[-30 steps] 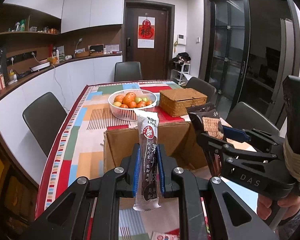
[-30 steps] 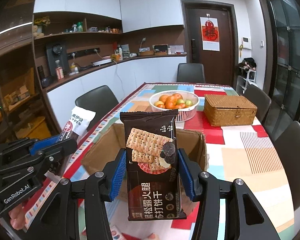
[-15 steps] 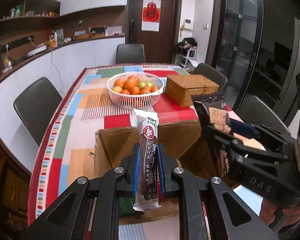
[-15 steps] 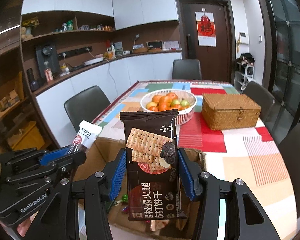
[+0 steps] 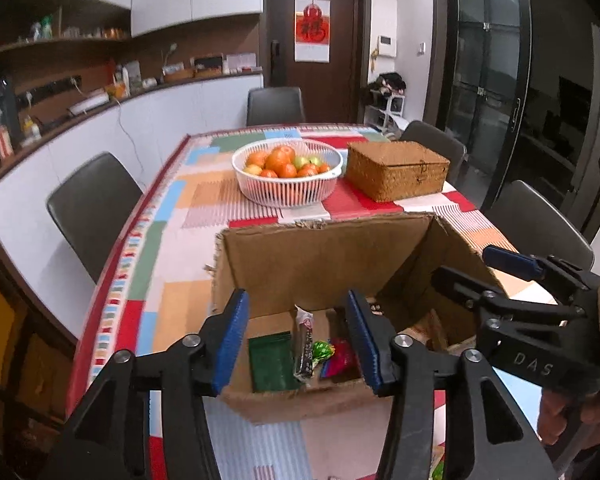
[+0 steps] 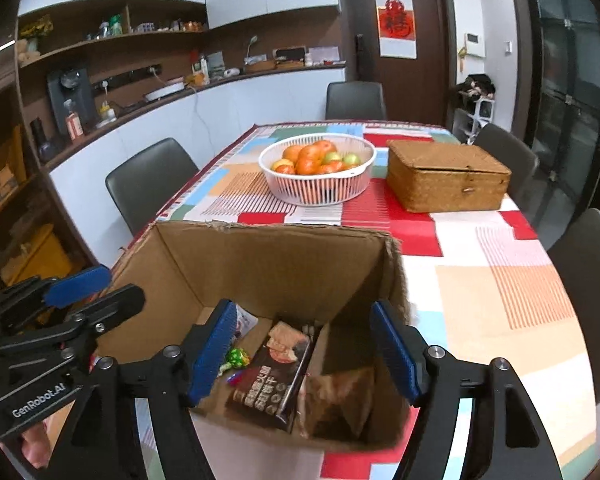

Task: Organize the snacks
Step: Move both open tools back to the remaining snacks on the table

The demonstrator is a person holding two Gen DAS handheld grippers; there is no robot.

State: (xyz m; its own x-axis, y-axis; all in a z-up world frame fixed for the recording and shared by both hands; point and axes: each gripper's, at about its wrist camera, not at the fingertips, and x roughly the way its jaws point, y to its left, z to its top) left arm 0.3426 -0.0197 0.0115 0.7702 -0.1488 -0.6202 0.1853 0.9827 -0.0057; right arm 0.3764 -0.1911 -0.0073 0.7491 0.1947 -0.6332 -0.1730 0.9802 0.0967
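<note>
Both grippers are hanging over an open cardboard box (image 5: pixel 324 256) that sits on a table with a colourful patchwork cloth (image 5: pixel 172 248). The left gripper (image 5: pixel 298 334) has its blue-padded fingers spread wide with nothing between them, and the right gripper (image 6: pixel 306 354) is the same, fingers well apart and empty.

Down in the box, in the left camera, there's a long thin snack bar (image 5: pixel 305 344) lying on the bottom, with a dark green packet (image 5: pixel 271 360) just beside it on one side and a shiny green candy (image 5: pixel 322 350) plus some red wrappers (image 5: pixel 342 354) on the other. From the right camera you get the dark cracker pack (image 6: pixel 274 376) leaning inside the box, a brownish packet (image 6: pixel 340 398) next to it, and that green candy off to the left.

Further back on the table there's a white basket of fruit (image 6: pixel 318 172) and, right beside it, a woven wicker box (image 6: pixel 446 176) with its lid closed. Grey chairs (image 5: pixel 94 204) stand around the table.
</note>
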